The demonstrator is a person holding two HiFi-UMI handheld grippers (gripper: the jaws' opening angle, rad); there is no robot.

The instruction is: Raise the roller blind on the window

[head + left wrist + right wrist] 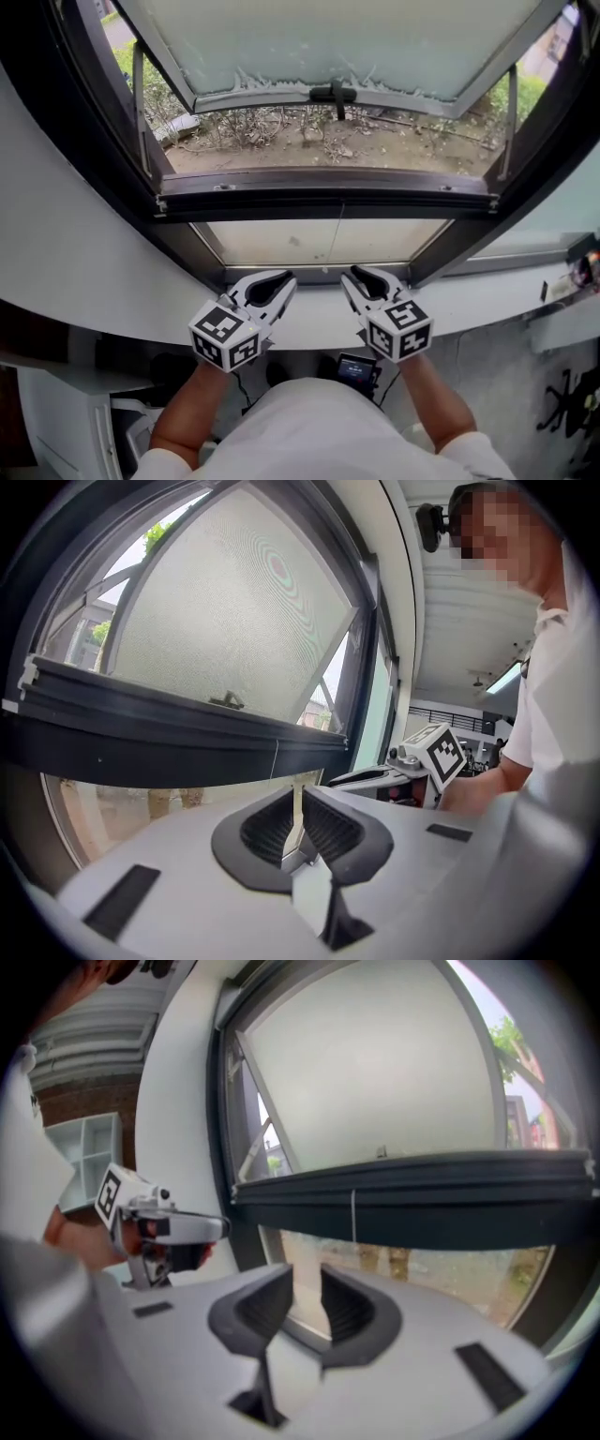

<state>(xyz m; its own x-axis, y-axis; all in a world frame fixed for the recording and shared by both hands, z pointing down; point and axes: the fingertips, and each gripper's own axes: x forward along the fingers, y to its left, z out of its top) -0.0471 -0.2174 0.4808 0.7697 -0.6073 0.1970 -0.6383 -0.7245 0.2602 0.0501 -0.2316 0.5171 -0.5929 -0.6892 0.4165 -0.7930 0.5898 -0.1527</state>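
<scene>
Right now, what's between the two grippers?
Nothing sits there: the head view shows only bare white sill between the left gripper and the right gripper. The thin cord hangs beyond that gap, in front of the lower pane.

No readable text, brand or number that I can make out; cubes on left gripper (278,281) and right gripper (356,277) carry only square marker patterns

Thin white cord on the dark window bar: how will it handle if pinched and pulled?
The cord looks very thin and hangs straight, so it is probably limp and light, apt to swing away from a nudge. Being so fine, it may slip out of a loose pinch unless caught squarely. The dark bar behind it looks rigid, so it likely won't give.
</scene>
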